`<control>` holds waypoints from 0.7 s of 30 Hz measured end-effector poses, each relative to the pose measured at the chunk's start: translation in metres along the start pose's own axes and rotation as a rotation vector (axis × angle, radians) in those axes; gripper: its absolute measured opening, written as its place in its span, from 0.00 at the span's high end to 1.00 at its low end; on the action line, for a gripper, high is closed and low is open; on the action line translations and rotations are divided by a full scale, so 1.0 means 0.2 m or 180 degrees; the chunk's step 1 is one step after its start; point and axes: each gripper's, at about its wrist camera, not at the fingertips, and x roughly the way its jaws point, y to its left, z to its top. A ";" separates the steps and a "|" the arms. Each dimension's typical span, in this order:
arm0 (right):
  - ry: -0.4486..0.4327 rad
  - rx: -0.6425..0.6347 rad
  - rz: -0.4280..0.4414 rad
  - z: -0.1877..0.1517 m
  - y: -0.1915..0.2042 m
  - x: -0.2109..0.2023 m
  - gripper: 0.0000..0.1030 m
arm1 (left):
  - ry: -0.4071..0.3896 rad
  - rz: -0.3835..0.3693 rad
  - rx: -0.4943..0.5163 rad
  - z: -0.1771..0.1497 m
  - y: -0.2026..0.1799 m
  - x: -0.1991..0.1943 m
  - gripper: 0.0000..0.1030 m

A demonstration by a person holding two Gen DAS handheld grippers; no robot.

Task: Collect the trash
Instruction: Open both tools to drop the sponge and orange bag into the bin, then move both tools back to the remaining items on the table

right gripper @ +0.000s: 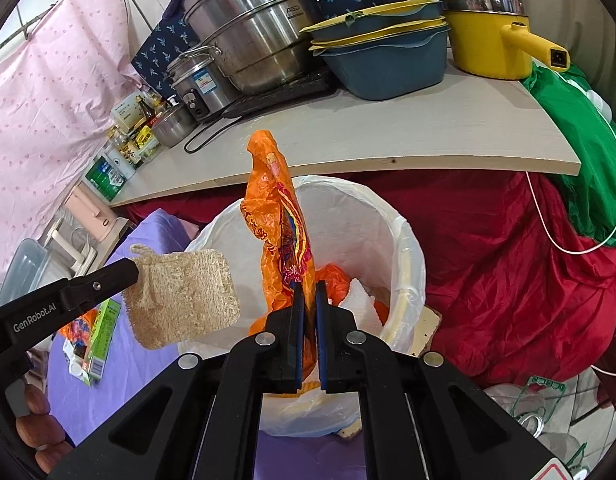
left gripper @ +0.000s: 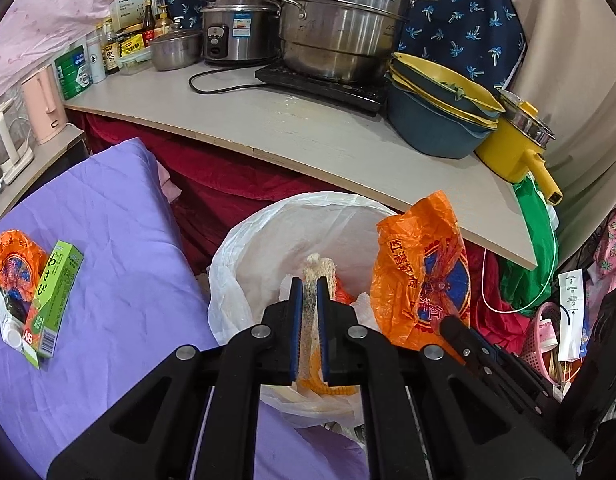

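Bin (right gripper: 404, 264), white-lined: standing beside the purple sheet (left gripper: 120, 248). Orange bag (right gripper: 280, 216): hanging over the bin, right gripper (right gripper: 308, 292) pinching it. Sponge (right gripper: 180, 296): hanging over the bin's left rim, left gripper (left gripper: 309, 292) pinching it. Green box (left gripper: 52, 300): lying left of the bin.

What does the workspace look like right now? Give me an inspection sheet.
Surface: purple sheet, creased.
Job's things: loofah pad and orange plastic bag, both held over the white-lined trash bin; the bin already holds orange plastic and tissue.
Clutter: green wasabi box and another orange wrapper on the sheet.
Grippers: left gripper clamps the loofah; right gripper clamps the bag.
Cables: black cord on the shelf; white cord over red cloth.
Surroundings: steel steamer pot, rice cooker.
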 end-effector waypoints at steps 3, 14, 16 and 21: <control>-0.0028 -0.0008 0.0011 0.01 0.02 0.00 0.87 | -0.0022 -0.0016 -0.0017 0.01 0.00 0.01 0.62; -0.0136 -0.0007 0.0007 0.04 0.05 -0.06 0.69 | -0.0143 0.0065 -0.0069 0.04 0.05 -0.06 0.53; -0.0143 -0.0020 0.0011 0.04 0.05 -0.07 0.66 | -0.0152 0.0090 -0.0095 0.03 0.07 -0.07 0.51; -0.0164 -0.0068 0.0041 0.02 0.10 -0.12 0.64 | -0.0218 0.0184 -0.0114 0.00 0.11 -0.14 0.50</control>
